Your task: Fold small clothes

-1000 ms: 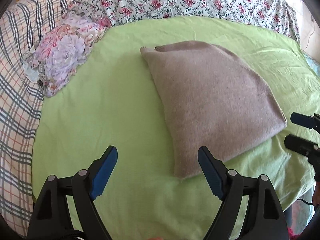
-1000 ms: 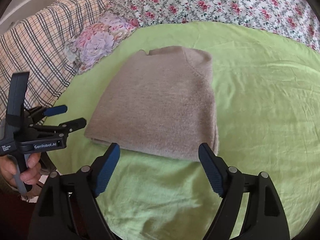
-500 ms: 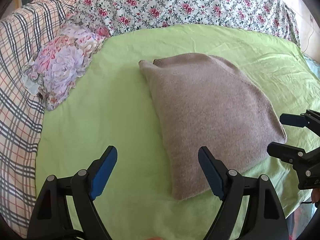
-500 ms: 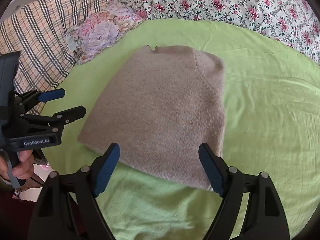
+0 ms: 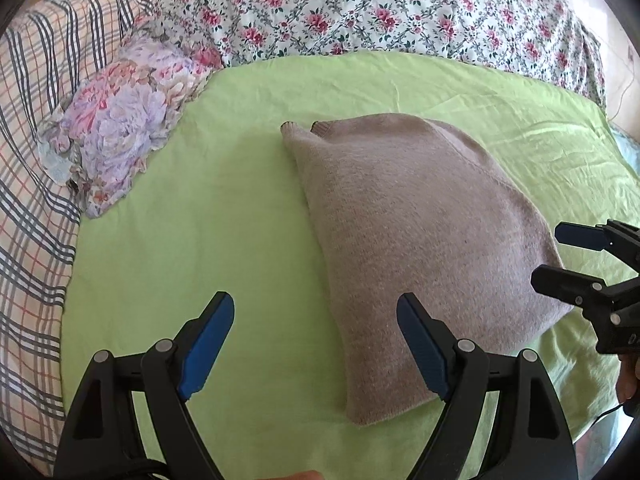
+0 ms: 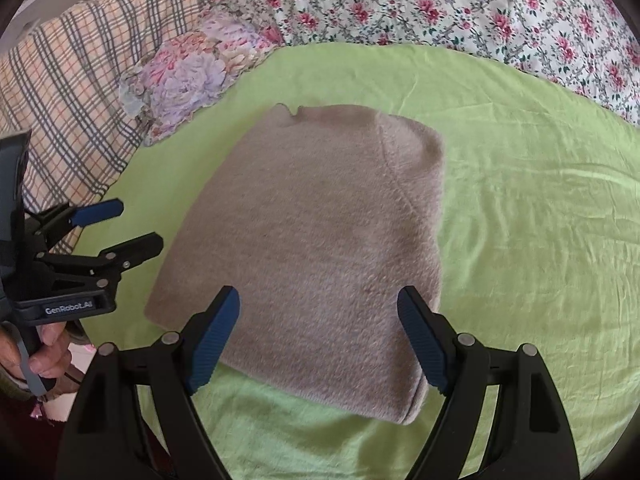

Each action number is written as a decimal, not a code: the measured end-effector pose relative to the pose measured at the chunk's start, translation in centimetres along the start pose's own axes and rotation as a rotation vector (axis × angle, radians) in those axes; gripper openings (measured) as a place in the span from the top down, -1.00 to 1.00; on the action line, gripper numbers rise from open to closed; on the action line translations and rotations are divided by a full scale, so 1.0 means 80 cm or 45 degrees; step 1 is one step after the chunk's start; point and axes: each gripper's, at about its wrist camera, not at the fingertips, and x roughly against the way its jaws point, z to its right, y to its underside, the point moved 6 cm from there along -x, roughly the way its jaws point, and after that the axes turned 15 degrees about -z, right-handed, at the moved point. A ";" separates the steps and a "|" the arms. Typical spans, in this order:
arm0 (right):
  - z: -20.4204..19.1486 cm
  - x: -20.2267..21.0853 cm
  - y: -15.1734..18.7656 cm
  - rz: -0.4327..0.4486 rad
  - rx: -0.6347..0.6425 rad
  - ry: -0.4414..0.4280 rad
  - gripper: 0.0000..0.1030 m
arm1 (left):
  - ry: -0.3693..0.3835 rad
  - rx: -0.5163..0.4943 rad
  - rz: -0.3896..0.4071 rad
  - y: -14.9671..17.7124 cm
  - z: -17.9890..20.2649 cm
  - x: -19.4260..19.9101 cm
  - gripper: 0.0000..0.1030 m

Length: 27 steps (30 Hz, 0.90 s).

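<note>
A folded beige knit sweater (image 5: 416, 232) lies flat on the green sheet (image 5: 200, 208); it also shows in the right wrist view (image 6: 312, 240). My left gripper (image 5: 316, 340) is open and empty, hovering over the sweater's near left edge. It shows at the left of the right wrist view (image 6: 128, 228). My right gripper (image 6: 320, 336) is open and empty, just above the sweater's near hem. It shows at the right of the left wrist view (image 5: 560, 256), next to the sweater's right corner.
A crumpled floral cloth (image 5: 120, 120) lies at the sheet's far left (image 6: 192, 76). A plaid blanket (image 5: 28, 184) borders the left side and a rose-print quilt (image 5: 380, 8) the far side. The bed edge runs along the near side.
Both grippers have moved forward and closer to the sweater's near edge. Both stay open. The sweater has not moved.
</note>
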 end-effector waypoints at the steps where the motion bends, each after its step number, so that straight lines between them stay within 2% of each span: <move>1: 0.003 0.000 -0.002 -0.001 -0.010 0.000 -0.58 | 0.000 0.007 -0.002 -0.002 -0.001 -0.001 -0.63; 10: 0.038 -0.005 -0.009 0.011 -0.140 -0.001 -0.58 | 0.025 0.044 -0.032 -0.009 -0.011 -0.014 -0.63; 14: 0.067 -0.024 -0.009 -0.015 -0.289 -0.086 -0.55 | 0.028 0.030 -0.051 -0.007 -0.006 -0.020 -0.63; 16: 0.074 -0.044 -0.004 -0.081 -0.337 -0.116 0.08 | 0.025 0.024 -0.058 -0.006 -0.002 -0.023 -0.63; 17: 0.077 -0.052 -0.001 -0.116 -0.349 -0.104 0.84 | 0.026 0.019 -0.064 -0.006 0.000 -0.025 -0.63; 21: 0.078 -0.046 -0.004 -0.130 -0.228 0.116 0.86 | 0.033 0.001 -0.067 -0.004 0.009 -0.026 -0.63; 23: 0.081 -0.055 -0.003 -0.160 -0.245 0.094 0.86 | 0.037 -0.013 -0.067 -0.005 0.013 -0.028 -0.63; 26: 0.081 -0.057 -0.003 -0.157 -0.255 0.126 0.83 | 0.045 -0.029 -0.069 -0.003 0.018 -0.027 -0.63; 27: 0.079 -0.051 -0.003 -0.149 -0.256 0.139 0.63 | 0.046 -0.033 -0.065 -0.002 0.017 -0.026 -0.63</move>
